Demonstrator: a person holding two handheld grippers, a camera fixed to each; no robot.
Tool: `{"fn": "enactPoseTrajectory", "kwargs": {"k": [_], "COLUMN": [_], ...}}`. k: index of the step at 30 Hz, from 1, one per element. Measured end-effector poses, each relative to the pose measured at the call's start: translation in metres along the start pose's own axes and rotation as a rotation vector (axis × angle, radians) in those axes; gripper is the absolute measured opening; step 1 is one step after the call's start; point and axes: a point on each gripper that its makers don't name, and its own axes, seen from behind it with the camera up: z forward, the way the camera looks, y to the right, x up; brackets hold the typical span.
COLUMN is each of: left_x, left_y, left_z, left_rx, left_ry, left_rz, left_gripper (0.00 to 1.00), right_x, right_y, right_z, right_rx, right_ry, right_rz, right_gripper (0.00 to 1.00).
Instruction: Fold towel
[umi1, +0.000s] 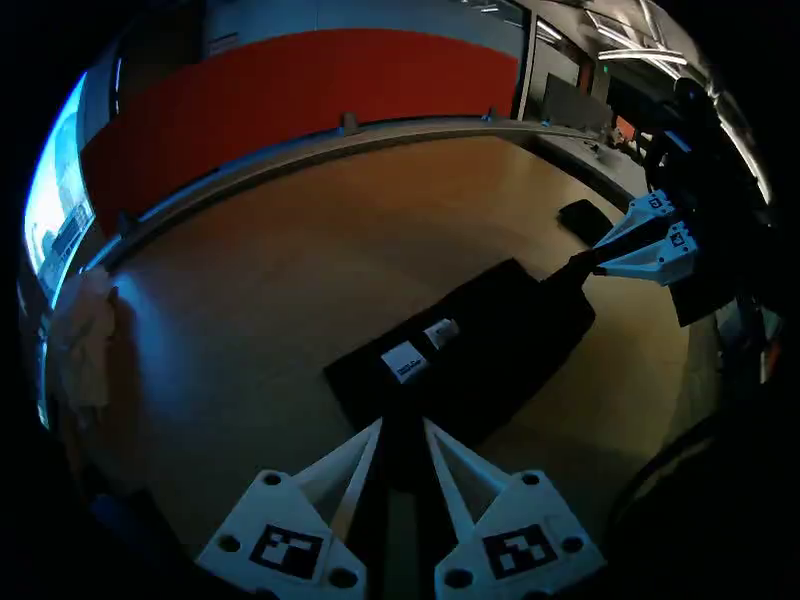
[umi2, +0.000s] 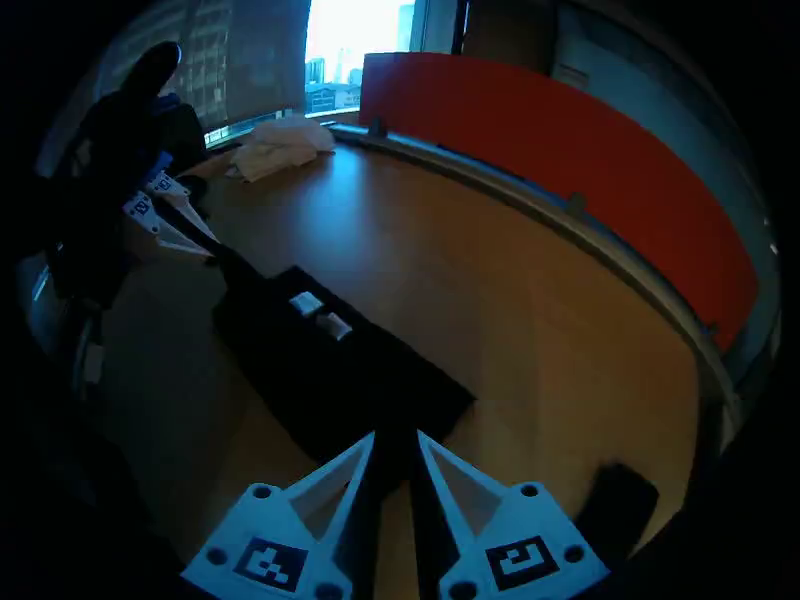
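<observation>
A black towel (umi1: 480, 340) lies stretched in a long strip on the wooden table (umi1: 300, 260), with two white labels (umi1: 405, 362) on top. My left gripper (umi1: 403, 440) is shut on its near end, dark cloth pinched between the white fingers. In the left gripper view, my right gripper (umi1: 597, 262) grips the far end, lifting that corner slightly. The right gripper view shows the same towel (umi2: 340, 380) from the other end: my right gripper (umi2: 397, 450) is shut on the near corner, and my left gripper (umi2: 215, 255), held by a dark-sleeved person, holds the far corner.
A crumpled cream cloth (umi2: 280, 145) lies at the table's window end, also seen as a cream cloth (umi1: 85, 340). A small black object (umi1: 585, 218) rests on the table beyond the towel. A red partition (umi1: 300, 90) and a rail border the far edge.
</observation>
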Motion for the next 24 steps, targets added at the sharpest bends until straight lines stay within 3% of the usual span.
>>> {"fn": "enactPoseTrajectory", "kwargs": {"k": [10, 16, 24], "left_x": [-0.011, -0.017, -0.019], "left_y": [-0.008, -0.015, -0.024], "left_z": [0.025, 0.039, 0.051], "left_rx": [0.011, 0.028, 0.056], "left_ry": [-0.017, -0.029, -0.035], "left_rz": [0.028, 0.032, 0.046], "left_gripper": [0.16, 0.26, 0.3], "right_x": [-0.011, -0.015, -0.018], "right_y": [0.01, 0.014, 0.02], "right_z": [0.023, 0.035, 0.045], "right_rx": [-0.002, -0.01, -0.022], "right_ry": [-0.031, -0.041, -0.056], "right_rz": [0.022, 0.05, 0.05], "right_gripper": [0.15, 0.16, 0.2]}}
